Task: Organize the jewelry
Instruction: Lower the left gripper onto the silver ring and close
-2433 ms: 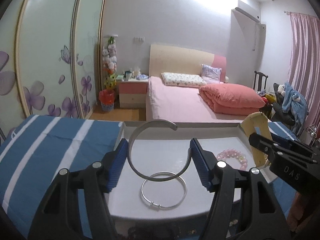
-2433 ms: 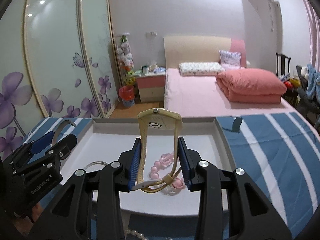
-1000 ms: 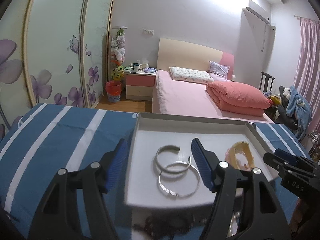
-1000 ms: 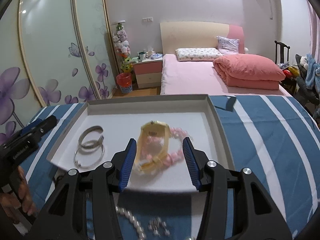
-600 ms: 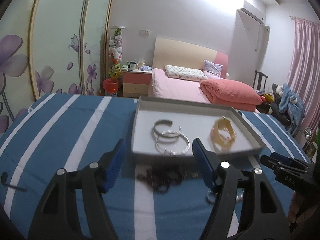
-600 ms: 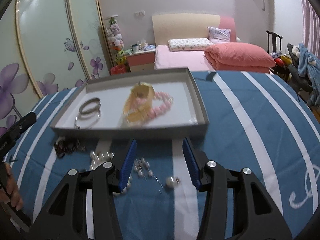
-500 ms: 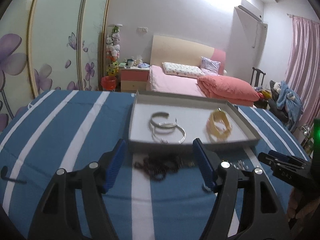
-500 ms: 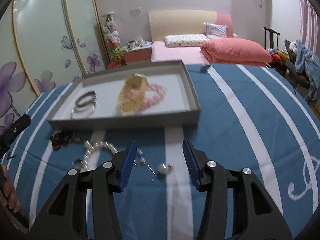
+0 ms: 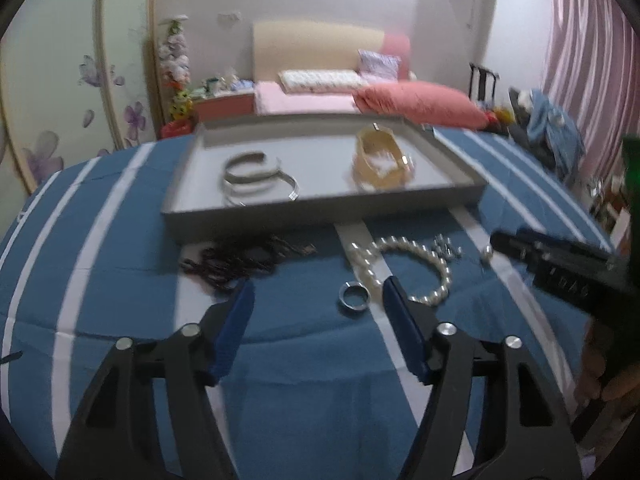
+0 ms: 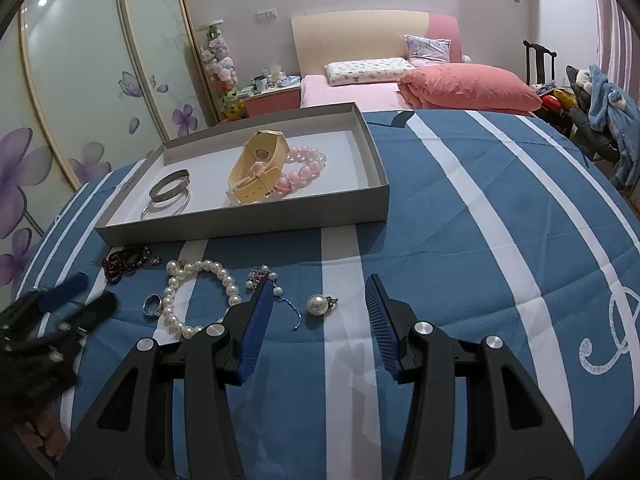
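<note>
Between tray (image 10: pixel 248 224) edge and both gaping tools (image 9: pixel 318 304) (image 10: pixel 318 304): loose jewelry.

faint "das" on right hand-held gripper (image 9: pixel 568 276)

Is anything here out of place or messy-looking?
Yes. The yellow watch lies on top of the pink bead bracelet inside the tray. In front of the tray a pearl bracelet, a silver ring and dark red beads are strewn on the striped bedspread.

Striped blue cloth (image 10: pixel 460 240) carries grey tray (image 10: pixel 248 222), pearl bracelet (image 10: pixel 192 296), ring (image 10: pixel 152 304), dark beads (image 10: pixel 124 262)
</note>
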The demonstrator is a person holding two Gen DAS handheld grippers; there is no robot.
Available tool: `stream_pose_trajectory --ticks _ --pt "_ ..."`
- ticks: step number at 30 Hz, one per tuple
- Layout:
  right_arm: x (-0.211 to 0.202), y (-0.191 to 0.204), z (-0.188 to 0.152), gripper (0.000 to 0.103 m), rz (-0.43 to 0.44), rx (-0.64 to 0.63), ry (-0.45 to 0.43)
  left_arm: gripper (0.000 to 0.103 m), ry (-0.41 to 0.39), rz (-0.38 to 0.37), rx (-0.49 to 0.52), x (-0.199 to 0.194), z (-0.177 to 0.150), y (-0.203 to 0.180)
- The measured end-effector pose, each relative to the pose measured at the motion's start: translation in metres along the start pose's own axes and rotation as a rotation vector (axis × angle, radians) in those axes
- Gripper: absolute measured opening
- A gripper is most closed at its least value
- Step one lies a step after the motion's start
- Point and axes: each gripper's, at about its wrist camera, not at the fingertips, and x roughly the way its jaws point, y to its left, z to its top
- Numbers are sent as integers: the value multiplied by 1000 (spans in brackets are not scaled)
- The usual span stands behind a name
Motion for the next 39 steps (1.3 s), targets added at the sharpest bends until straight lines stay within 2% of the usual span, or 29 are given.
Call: stream_pose_trajectory --ticks 4,8,11,18,21,32,39 --pt "-2 -3 0 49 4 6 0 51 74 -9 33 18 -1 -10" --pt "-4 -4 -1 49 12 11 -2 50 100 -10 46 26 -1 -15" --pt "-4 -4 -1 49 18 11 -3 42 124 -16 51 32 0 -18" --pt "-3 -3 -2 49 28 15 5 31 125 -4 41 41 8 -17" --pt "-2 -1 -3 49 30 14 8 22 124 -2 34 42 10 -16" --pt "-4 5 -4 49 41 5 8 22 108 -2 -20 36 10 0" --pt "2 9 -7 48 29 -15 38 22 53 34 -95 21 18 29"
